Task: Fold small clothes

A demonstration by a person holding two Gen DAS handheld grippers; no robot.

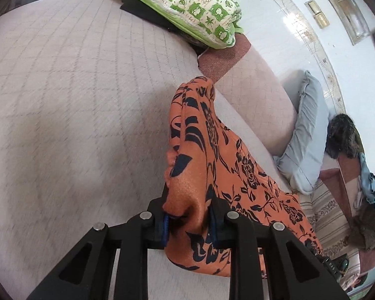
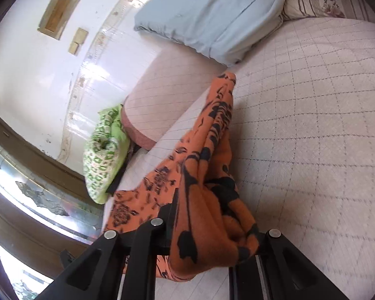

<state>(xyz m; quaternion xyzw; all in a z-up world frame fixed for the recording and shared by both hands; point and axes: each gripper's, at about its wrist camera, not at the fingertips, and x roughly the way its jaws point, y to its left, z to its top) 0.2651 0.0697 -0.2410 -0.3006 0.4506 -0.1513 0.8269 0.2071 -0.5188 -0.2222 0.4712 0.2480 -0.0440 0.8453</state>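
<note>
1. Orange floral garment [image 1: 212,155] lifted off quilted bed cover [image 1: 75,87], bunched between both claws, far end trailing toward the bed's far edge.
2. Left gripper [image 1: 190,218] clamped on a cloth fold; blue pads partly buried.
3. Right gripper [image 2: 212,240] pinching the garment; fingertips hidden under fabric.
4. Green patterned bundle [image 1: 187,7] and grey pillow [image 2: 212,20] lie far off; edges blurred.
</note>
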